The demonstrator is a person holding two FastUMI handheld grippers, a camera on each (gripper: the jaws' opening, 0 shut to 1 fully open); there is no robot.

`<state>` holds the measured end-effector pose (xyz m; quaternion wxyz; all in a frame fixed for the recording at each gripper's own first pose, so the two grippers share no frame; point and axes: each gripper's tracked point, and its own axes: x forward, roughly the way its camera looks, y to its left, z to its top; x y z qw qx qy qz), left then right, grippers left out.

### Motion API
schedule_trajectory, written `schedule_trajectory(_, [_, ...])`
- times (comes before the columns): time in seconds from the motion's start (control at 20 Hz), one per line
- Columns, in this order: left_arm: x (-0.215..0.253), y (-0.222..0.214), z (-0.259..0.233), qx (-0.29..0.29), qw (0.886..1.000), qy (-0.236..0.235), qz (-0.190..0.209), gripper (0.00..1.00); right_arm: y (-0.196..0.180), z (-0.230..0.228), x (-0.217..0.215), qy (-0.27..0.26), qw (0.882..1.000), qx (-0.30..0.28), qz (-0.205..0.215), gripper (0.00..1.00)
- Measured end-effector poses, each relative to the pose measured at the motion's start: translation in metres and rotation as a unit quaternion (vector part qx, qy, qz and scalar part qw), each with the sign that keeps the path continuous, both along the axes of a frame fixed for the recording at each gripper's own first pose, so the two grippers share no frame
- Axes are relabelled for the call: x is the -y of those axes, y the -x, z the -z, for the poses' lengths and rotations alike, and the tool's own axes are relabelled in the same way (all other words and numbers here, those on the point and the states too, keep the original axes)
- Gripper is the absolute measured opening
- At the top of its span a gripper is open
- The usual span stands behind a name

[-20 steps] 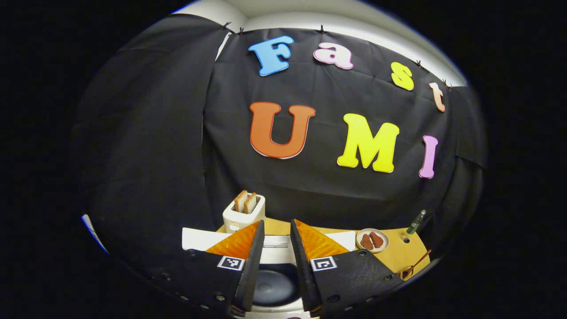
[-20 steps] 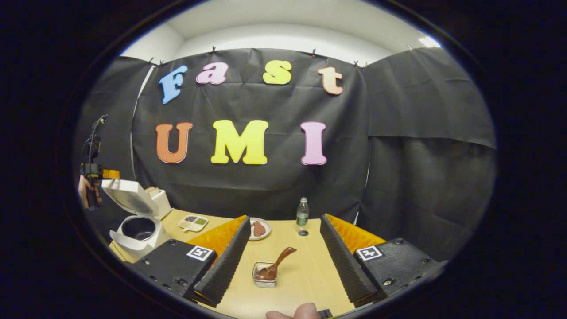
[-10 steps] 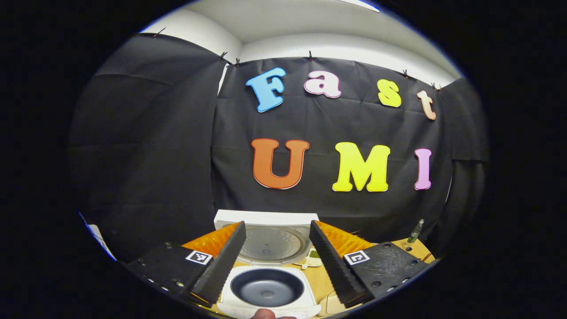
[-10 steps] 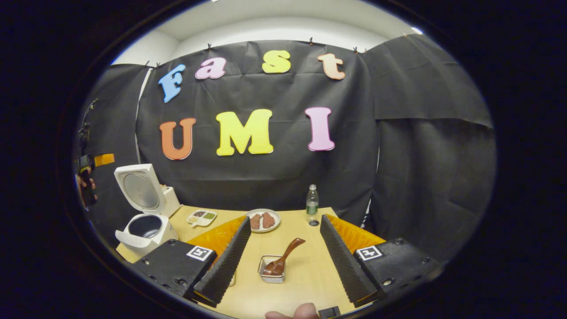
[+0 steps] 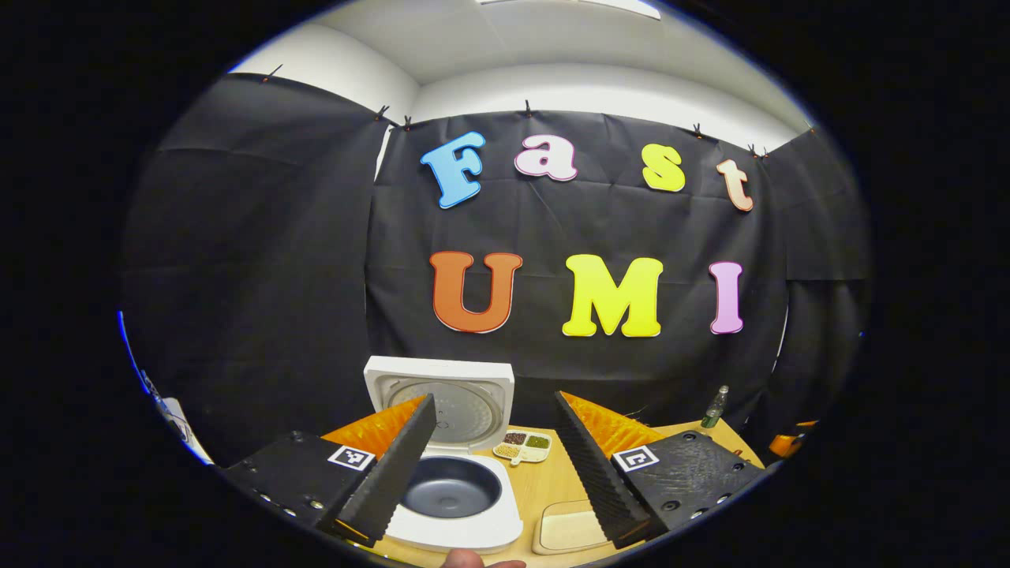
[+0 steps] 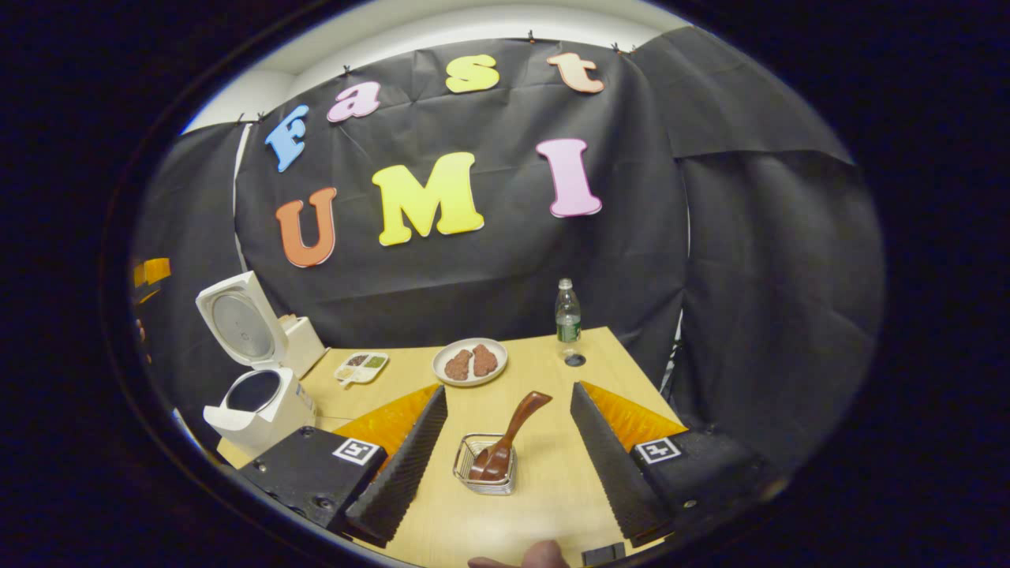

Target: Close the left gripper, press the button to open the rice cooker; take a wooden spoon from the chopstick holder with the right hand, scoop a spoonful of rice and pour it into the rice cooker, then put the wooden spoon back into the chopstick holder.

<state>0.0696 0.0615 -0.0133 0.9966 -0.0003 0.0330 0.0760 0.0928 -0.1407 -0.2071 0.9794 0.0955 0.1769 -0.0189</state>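
Step 1 of the task looks done: cooker (image 6: pixel 260 394) open at the table's left end, lid (image 5: pixel 446 398) tipped up and back, dark inner pot (image 5: pixel 450 487) bare and seemingly empty of rice. Same cooker close under the left gripper (image 5: pixel 493 465) in the left gripper view, pot showing between that gripper's fingers. Jaws there spread wide, gripping nothing, clear of the cooker.

Steps 2 to 4 not yet begun, judging by the layout. Spoon (image 6: pixel 509 438) leaning in the wire holder (image 6: pixel 485 465), bowl end down, handle slanting up and to the right. Holder standing on the table (image 6: pixel 544 489), between the fingers of the right gripper (image 6: pixel 505 454) in the right gripper view but a little beyond them. Right jaws also wide apart and empty, neither finger touching spoon or holder.

Left to do: grasp the spoon handle, lift it out, scoop rice, tip it into the pot, return the spoon to the holder. Rice source hard to pick out; a small divided tray (image 6: pixel 361 367) with grains sits near the cooker, contents too small to tell. Also on the table: plate (image 6: pixel 469 363) with 2 brownish pieces, bottle (image 6: pixel 566 312) at the far edge, pale flat dish (image 5: pixel 570 530) beside the cooker.

Likely next: right gripper down and forward onto the handle.
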Motion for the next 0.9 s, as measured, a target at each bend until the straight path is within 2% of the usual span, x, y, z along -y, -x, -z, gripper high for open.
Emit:
schedule_trajectory(0.1, [0.007, 0.007, -0.001, -0.003, 1.0, 0.007, -0.008, 0.94, -0.016, 0.027, 0.005, -0.017, 1.0, -0.018, -0.008, 1.0])
schedule_trajectory(0.15, [0.01, 0.009, 0.0, -0.006, 1.0, 0.006, -0.011, 0.94, -0.025, 0.04, 0.007, -0.023, 0.999, -0.027, -0.013, 0.96])
schedule_trajectory(0.2, [0.013, 0.01, 0.003, -0.01, 1.0, 0.005, -0.017, 0.94, -0.033, 0.052, 0.007, -0.034, 0.999, -0.036, -0.022, 1.0])
schedule_trajectory(0.3, [0.017, 0.011, 0.005, -0.017, 0.999, 0.0, -0.029, 0.94, -0.054, 0.075, 0.004, -0.06, 0.996, -0.059, -0.04, 0.99])
schedule_trajectory(0.6, [0.018, 0.026, 0.015, -0.035, 0.996, -0.002, -0.081, 0.94, -0.097, 0.138, -0.001, -0.099, 0.986, -0.123, -0.062, 0.88])
schedule_trajectory(0.75, [0.02, 0.036, 0.021, -0.05, 0.994, -0.002, -0.097, 0.94, -0.107, 0.155, -0.002, -0.113, 0.982, -0.134, -0.071, 0.75])
schedule_trajectory(0.8, [0.02, 0.039, 0.022, -0.051, 0.993, -0.002, -0.102, 0.94, -0.11, 0.157, 0.001, -0.114, 0.982, -0.134, -0.073, 0.79])
schedule_trajectory(0.9, [0.022, 0.044, 0.025, -0.054, 0.993, -0.001, -0.109, 0.94, -0.115, 0.163, -0.001, -0.118, 0.98, -0.137, -0.078, 0.7])
